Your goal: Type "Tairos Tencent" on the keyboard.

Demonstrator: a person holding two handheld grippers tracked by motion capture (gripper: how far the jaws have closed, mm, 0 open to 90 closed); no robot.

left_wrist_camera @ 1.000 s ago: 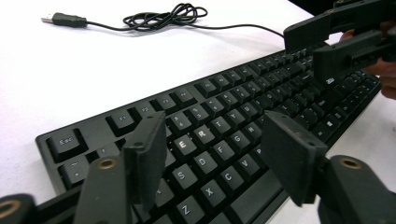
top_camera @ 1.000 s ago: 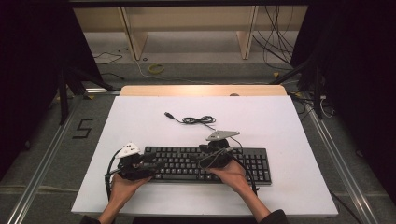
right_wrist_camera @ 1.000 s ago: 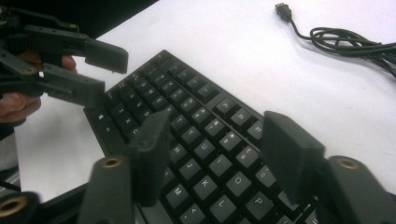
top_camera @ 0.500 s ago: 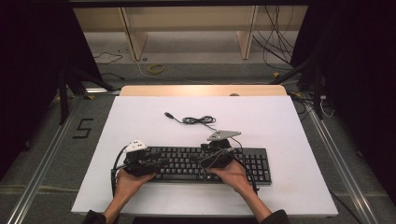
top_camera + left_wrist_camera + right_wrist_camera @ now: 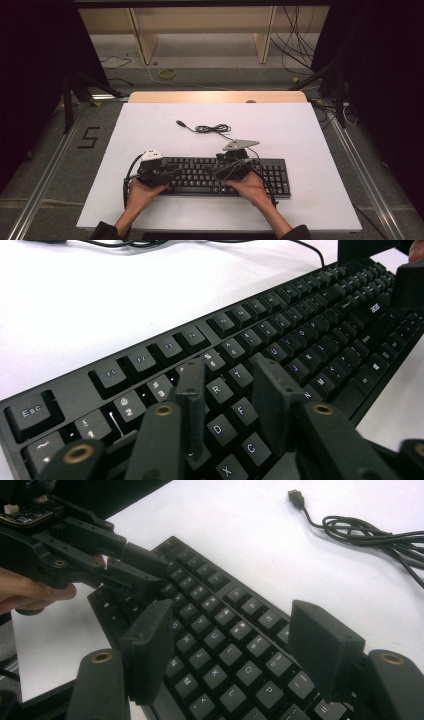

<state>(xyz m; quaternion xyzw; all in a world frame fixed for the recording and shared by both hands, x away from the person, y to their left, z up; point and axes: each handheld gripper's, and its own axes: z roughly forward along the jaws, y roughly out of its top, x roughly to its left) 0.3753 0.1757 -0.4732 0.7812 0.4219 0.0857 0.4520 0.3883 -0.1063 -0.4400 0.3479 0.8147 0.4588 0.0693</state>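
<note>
A black keyboard (image 5: 220,176) lies flat on the white table (image 5: 300,135), at about 6 o'clock on its top, long side running from 9 to 3 o'clock. Its cable (image 5: 212,129) trails off toward 12 o'clock and ends in a loose coil with the plug (image 5: 181,123) at the coil's 10 o'clock.

The left gripper (image 5: 167,174) hovers over the keyboard's 9 o'clock end. Its jaws have just been closing; in the left gripper view they stand a small way apart above the letter keys (image 5: 217,430), with nothing gripped between them.

The right gripper (image 5: 227,170) sits over the keyboard's middle, pointing toward 9 o'clock. Its jaws have just been opening and stand wide and released above the keys (image 5: 220,655), clasping nothing.
</note>
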